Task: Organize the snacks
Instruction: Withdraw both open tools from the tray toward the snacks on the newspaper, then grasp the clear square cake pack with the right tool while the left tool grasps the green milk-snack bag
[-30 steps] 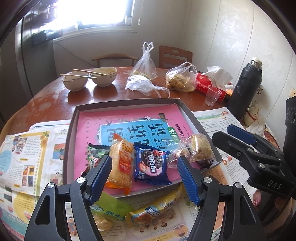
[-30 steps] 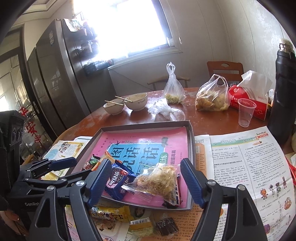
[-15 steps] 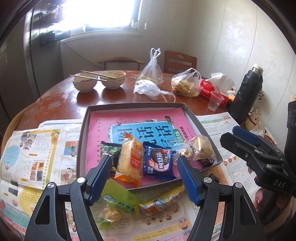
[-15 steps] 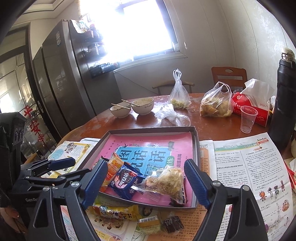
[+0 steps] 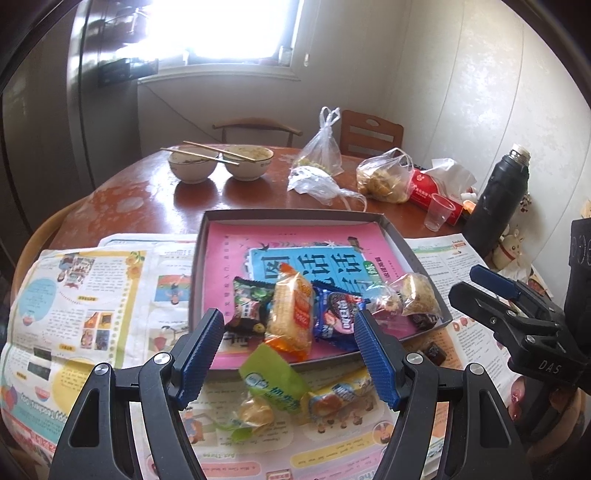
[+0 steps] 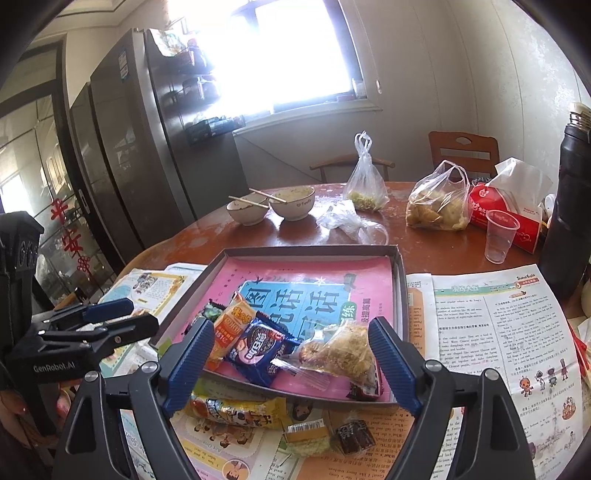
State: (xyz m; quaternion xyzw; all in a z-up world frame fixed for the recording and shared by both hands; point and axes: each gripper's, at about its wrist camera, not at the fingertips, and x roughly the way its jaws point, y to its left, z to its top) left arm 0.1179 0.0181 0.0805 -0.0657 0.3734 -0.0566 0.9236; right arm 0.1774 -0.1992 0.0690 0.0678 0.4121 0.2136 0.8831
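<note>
Hovering with jaws apart and empty, both the left gripper (image 5: 290, 354) and right gripper (image 6: 291, 354) face the tray (image 5: 295, 215); several snacks (image 5: 291, 312) lie inside ahead, while loose packets (image 5: 269, 384) below wait.

The window (image 5: 236, 29) is blown out white, nothing readable through it. The newspaper (image 6: 498, 332) print is too small to read. The flask (image 6: 569, 206) is cut by the frame edge. The dark small packet (image 6: 352, 437) below the tray (image 6: 402, 295) shows no legible label.
</note>
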